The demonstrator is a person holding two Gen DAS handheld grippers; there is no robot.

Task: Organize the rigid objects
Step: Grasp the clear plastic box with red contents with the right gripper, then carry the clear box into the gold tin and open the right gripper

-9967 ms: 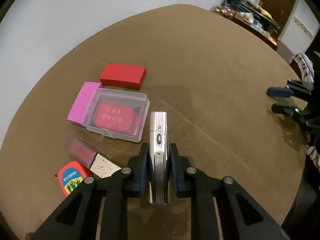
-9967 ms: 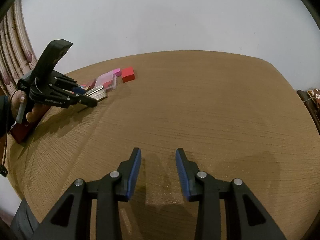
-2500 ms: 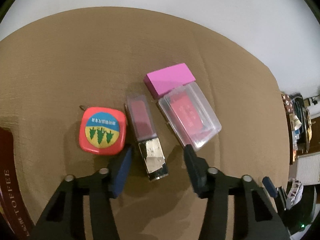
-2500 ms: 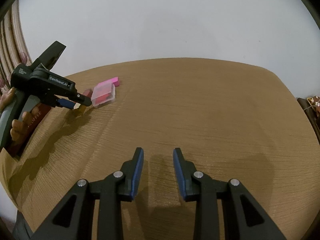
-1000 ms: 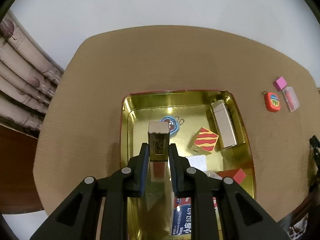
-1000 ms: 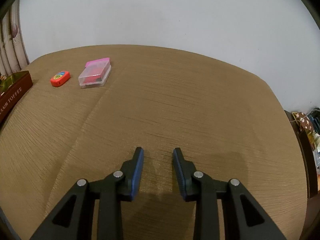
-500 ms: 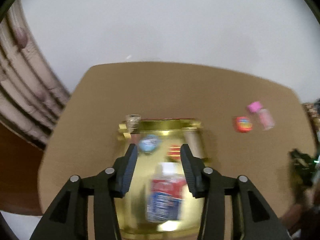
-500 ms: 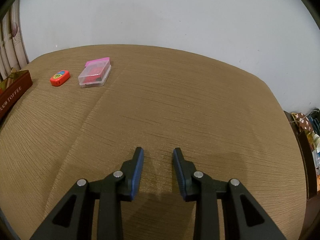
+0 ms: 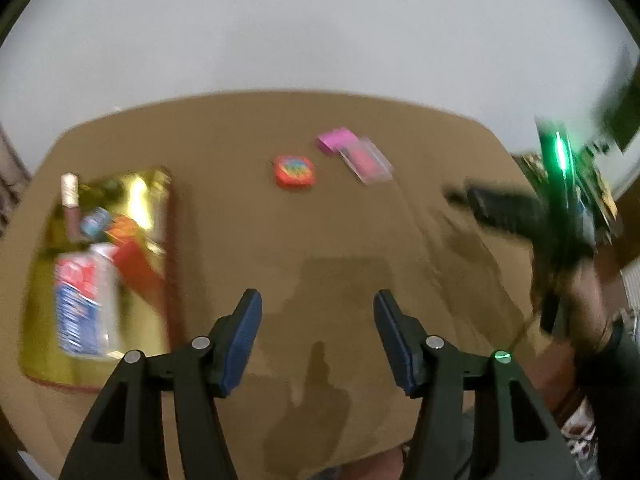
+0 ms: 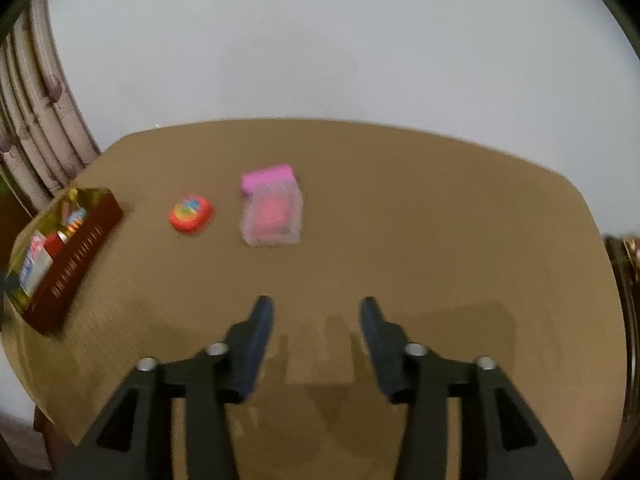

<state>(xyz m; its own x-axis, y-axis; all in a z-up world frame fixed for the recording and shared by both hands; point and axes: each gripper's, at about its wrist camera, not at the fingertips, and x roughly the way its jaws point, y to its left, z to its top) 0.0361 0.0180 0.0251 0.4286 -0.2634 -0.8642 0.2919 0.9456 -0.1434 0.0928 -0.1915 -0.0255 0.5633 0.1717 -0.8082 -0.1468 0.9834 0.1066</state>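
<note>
My left gripper [image 9: 316,336]: jaws spread wide, nothing between them, over bare brown table [image 9: 248,232]. My right gripper [image 10: 316,344]: jaws also wide apart, holding nothing.

Landmark: gold-lined rectangular tin with dark red walls [image 10: 76,264], at table's left edge. Inside it: white-and-blue box [image 9: 82,304], red box [image 9: 138,270], more small items, blurred.

Right of tin, on table: orange-red square tape measure [image 10: 190,213]. Further right: clear plastic case with red insert [image 10: 273,216], touching pink block [image 10: 267,178] behind it.
</note>
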